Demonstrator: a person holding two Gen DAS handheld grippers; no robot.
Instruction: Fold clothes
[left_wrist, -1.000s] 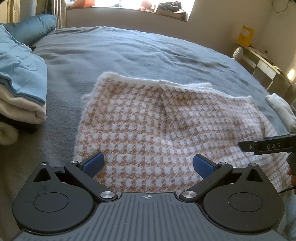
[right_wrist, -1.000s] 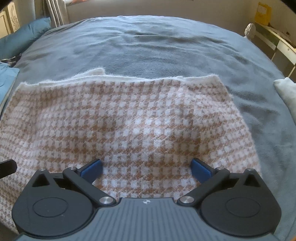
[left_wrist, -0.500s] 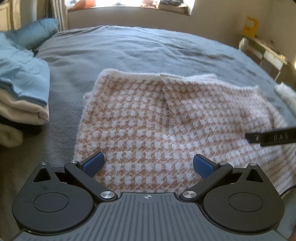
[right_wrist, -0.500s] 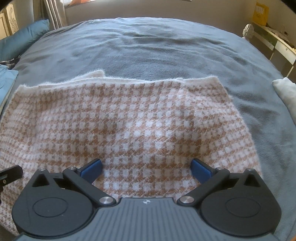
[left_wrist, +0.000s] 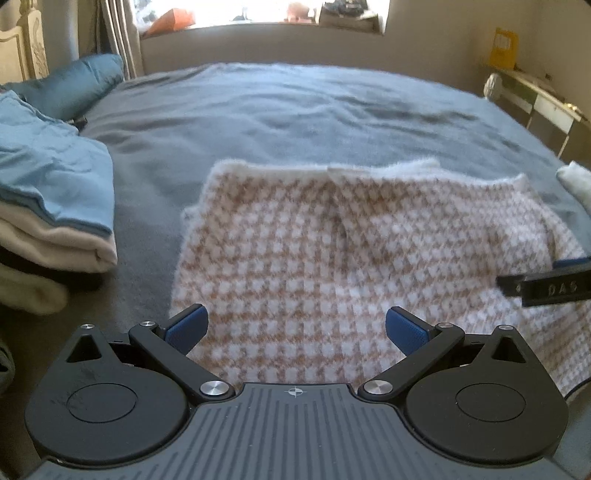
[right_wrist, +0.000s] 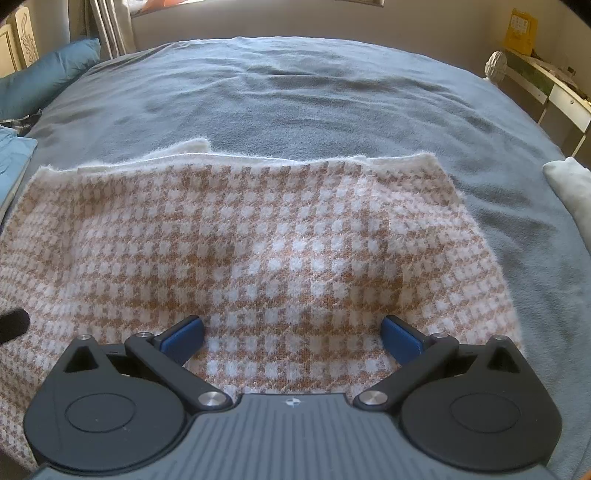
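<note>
Bed (left_wrist: 295, 110): grey blanket, carries everything; largest thing in view.
Stack (left_wrist: 55, 206): folded blue and cream laundry on the bed, left of the work area, apart from the sweater.
Pillow (left_wrist: 74, 83): blue, at the far left by the headboard.
Sweater (right_wrist: 240, 240): pink-and-white check knit, lying flat on the near part of the bed, white hem along the far edge; in the left view a folded-in panel meets a seam near the middle.
Left hand-held gripper (left_wrist: 293, 330): released, blue pads spread wide, hovering above the near left part of the sweater, not touching.
Right hand-held gripper (right_wrist: 291, 334): likewise spread and empty, over the near right part; its finger shows at the left view's right edge.
Change: since a second ago both views have drawn back slightly; sweater has not shifted, pads as wide as before.
Meaning: a judgement, the sweater looks part-folded and let go; next grab probably the near edge, to fold away towards the hem.
</note>
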